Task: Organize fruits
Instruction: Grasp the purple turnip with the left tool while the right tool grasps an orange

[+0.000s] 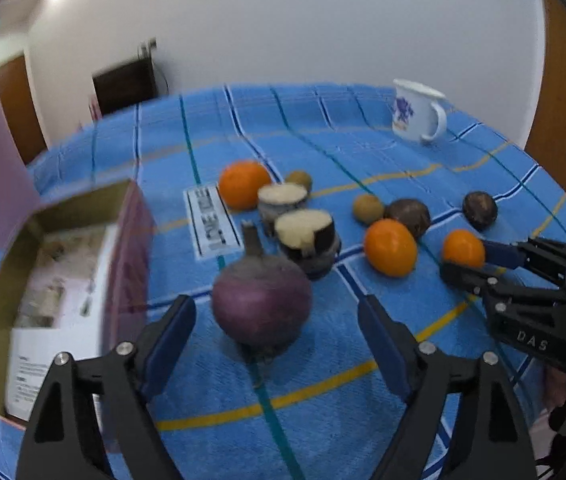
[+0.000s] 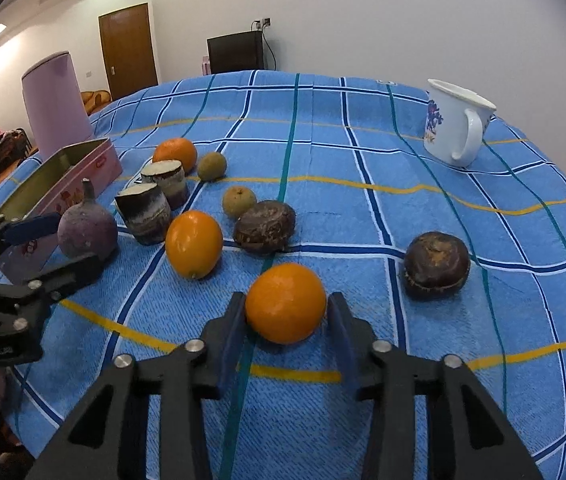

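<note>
Between right gripper (image 2: 286, 312) fingers, orange (image 2: 285, 302), on blue cloth (image 2: 363, 208)

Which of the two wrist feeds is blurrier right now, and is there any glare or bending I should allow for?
Left wrist view: motion-smeared, worst on the pink tin and purple radish; ceiling light flares at top left. Right wrist view: sharp, the nearest orange crisp between the gripper fingers. Both views: fisheye bends the tablecloth stripes; dark corners.
</note>
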The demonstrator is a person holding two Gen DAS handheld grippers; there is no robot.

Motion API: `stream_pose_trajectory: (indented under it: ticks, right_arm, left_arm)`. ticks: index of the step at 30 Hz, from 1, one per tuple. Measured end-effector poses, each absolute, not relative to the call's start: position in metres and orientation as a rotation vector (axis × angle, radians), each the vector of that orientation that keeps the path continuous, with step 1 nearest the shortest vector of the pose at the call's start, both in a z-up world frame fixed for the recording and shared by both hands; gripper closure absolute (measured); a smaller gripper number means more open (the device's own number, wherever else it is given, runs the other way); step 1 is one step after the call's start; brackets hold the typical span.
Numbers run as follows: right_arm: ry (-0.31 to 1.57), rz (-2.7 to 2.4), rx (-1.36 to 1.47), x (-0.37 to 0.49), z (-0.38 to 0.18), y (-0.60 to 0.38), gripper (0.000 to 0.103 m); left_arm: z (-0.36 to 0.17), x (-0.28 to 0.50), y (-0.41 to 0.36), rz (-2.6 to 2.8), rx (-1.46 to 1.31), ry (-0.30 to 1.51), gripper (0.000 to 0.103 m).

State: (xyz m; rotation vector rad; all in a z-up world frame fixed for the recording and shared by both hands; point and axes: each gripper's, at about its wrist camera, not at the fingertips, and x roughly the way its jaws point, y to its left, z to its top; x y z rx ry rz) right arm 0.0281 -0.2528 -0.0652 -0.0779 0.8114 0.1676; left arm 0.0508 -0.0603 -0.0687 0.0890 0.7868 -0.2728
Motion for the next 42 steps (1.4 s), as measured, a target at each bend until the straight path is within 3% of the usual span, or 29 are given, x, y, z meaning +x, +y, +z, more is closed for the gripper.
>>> stream_pose_trajectory:
  ticks: [10,16,42]
  right_arm:
    - [0.828,0.179,-0.086,0.032,-0.066,-0.25,0.062]
    - [0.779,0.181,-0.066,0.024,-0.061,-0.253,0.062]
    - [0.658,0.214,-0.071,0.009,-0.05,-0.252,0.062]
  left_arm:
    - [-0.075,0.062,-0.078,-0.223,0.173,0.82,0.027]
    - [-0.073,0.055,-0.07,-0.225,0.176,0.795,0.047]
    - [-0.05,0.029,-0.044,-0.288,0.01,0.639,0.047]
